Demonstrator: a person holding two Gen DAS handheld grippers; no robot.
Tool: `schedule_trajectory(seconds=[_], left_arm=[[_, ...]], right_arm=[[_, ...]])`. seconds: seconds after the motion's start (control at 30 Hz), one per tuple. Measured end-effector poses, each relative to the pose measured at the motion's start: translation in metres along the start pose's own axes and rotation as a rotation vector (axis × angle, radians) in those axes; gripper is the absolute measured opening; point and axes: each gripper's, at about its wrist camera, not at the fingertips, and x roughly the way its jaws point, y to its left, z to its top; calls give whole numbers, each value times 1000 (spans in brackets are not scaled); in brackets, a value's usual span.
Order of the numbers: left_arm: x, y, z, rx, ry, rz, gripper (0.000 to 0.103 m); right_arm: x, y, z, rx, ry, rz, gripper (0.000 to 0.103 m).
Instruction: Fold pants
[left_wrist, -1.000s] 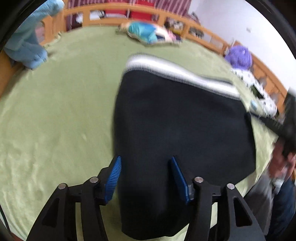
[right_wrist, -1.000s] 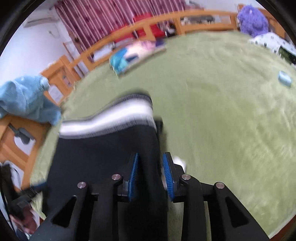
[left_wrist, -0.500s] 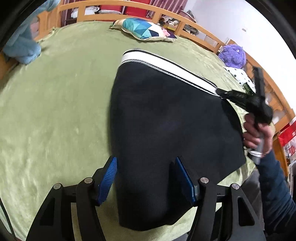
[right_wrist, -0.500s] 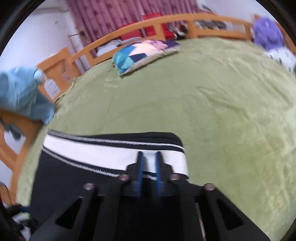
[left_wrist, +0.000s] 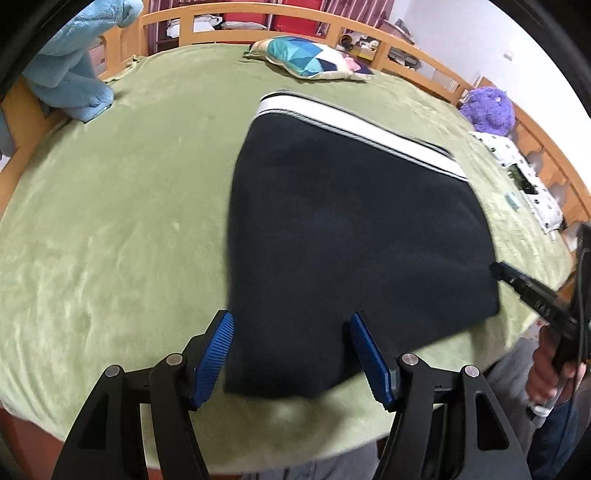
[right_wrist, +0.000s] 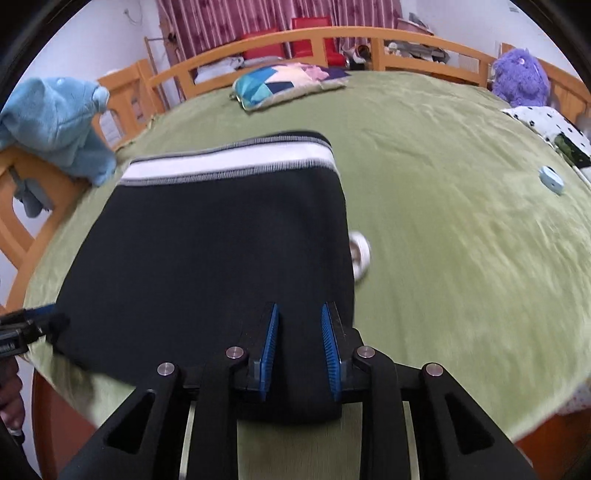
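Both tongs, left tongs (left_wrist: 291, 354) and right tongs (right_wrist: 299, 350), are hovering open, the right having just been opening, gripping nothing. The folded black pants (left_wrist: 351, 229) are lying near the bed (left_wrist: 110, 221) edge; a careless nudge risks dragging them off or undoing the fold.

Both tools alike: left gripper (left_wrist: 291, 354) and right gripper (right_wrist: 299, 350) have matte black angular arms with triangular cut-outs, round silver pins at the joints, and ribbed blue pads (left_wrist: 214, 358) on the fingers. Seen side-on, the right tool bears small pale lettering. Person wears a dark blue sleeve (left_wrist: 561, 435) and grey trousers (left_wrist: 511, 380).

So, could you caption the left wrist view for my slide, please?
Open left gripper above folded dark pants on a green blanket.
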Motion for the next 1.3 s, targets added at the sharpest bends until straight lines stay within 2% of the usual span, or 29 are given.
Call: schedule_trajectory(seconds=[0.1, 0.2, 0.33, 0.5, 0.53, 0.63, 0.67, 0.83, 1.13, 1.3], left_arm=[[-18, -12, -4, 21, -30, -7, 64], [-43, -27, -3, 31, -90, -14, 65], [-79, -43, 0, 29, -180, -12, 73], [-116, -60, -2, 34, -255, 11, 82], [-121, -61, -3, 33, -262, 15, 84], [-134, -64, -6, 23, -277, 21, 85], [-138, -65, -7, 20, -277, 19, 87], [-149, -68, -14, -3, -278, 29, 90], [-163, -76, -21, 7, -307, 70, 91], [-164, -72, -24, -14, -304, 50, 91]], right_arm=[[-20, 2, -9, 13, 26, -4, 26], [-47, 8, -4, 8, 0, -18, 28], [-89, 24, 9, -16, -69, -34, 42], [-145, 40, 16, -22, -146, -64, 49], [-152, 42, 15, -18, -152, -74, 53], [-172, 47, 11, -15, -196, -102, 79], [-180, 49, 9, -17, -220, -108, 84], [-198, 56, 0, -19, -239, -120, 90], [-211, 57, -11, -20, -236, -130, 90], [-214, 60, -14, -31, -235, -117, 90]])
